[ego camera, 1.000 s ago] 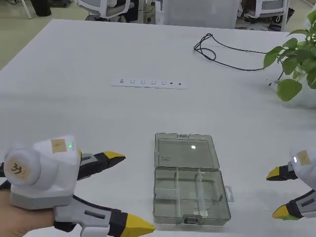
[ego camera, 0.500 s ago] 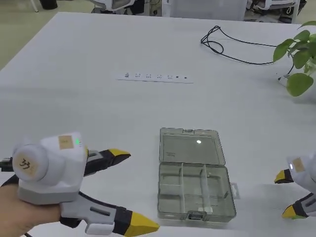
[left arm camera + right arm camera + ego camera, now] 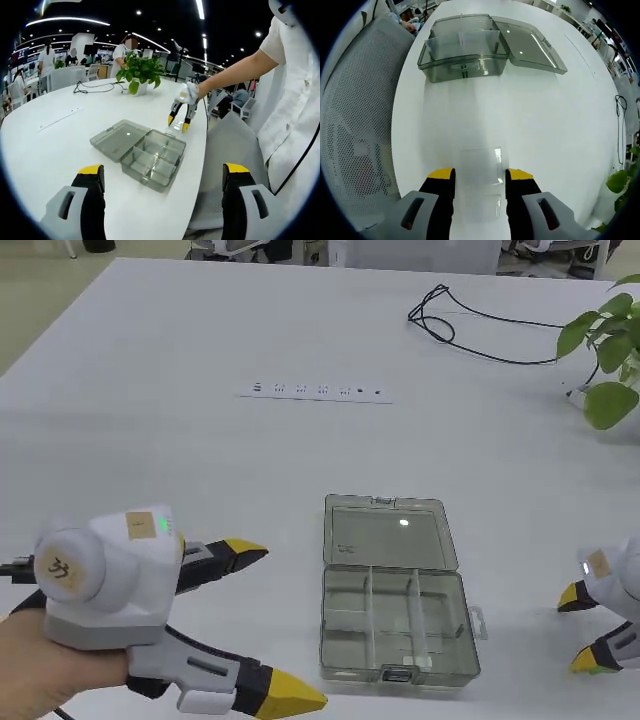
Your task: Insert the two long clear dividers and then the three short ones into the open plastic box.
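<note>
Head view: high above near edge of table (image 3: 200,460), facing forward and down toward far edge; plastic box (image 3: 397,590) close below, left gripper (image 3: 280,627) nearest lens. Left gripper view: low over tabletop, left of box, facing across it toward right gripper (image 3: 178,123) and person's torso; box at mid-distance. Right gripper view: very near tabletop, right of box, facing back at it. All three share box; head and left gripper views share plant (image 3: 605,350).

Open-plan office: a long white bench (image 3: 150,360), mesh office chair (image 3: 355,100), potted plant (image 3: 137,72), ceiling strip lights (image 3: 200,9), people at other desks.
</note>
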The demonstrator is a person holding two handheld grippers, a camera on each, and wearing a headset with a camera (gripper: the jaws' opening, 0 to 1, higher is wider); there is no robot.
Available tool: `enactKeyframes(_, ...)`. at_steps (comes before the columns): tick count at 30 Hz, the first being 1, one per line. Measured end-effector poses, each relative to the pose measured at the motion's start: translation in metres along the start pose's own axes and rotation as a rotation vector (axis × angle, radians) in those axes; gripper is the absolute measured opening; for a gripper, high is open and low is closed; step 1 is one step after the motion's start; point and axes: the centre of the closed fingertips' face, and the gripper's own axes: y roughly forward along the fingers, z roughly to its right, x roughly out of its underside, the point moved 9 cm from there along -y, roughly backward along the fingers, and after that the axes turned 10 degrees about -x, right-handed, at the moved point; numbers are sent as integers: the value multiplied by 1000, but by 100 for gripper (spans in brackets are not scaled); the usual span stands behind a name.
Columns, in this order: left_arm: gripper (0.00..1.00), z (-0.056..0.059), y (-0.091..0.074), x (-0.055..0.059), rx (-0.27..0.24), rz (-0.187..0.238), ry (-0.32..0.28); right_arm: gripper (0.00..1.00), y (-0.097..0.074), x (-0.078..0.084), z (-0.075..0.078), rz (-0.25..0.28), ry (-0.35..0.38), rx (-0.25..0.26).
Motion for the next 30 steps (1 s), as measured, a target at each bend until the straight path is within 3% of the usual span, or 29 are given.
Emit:
enactKeyframes(5, 100, 1, 0, 0, 5, 1, 0, 33, 0, 1, 2, -2, -6, 2)
enactKeyframes(18, 99, 2, -1, -3, 6, 5, -1, 33, -1, -1, -2, 15, 6, 25)
enactKeyframes(25, 98, 2, -1, -5, 12, 10, -9, 33, -13, -12, -13, 59, -2, 70)
enactKeyframes(30, 97, 0, 1, -12, 22, 25, -28, 33, -33, -26, -24, 112, -7, 130)
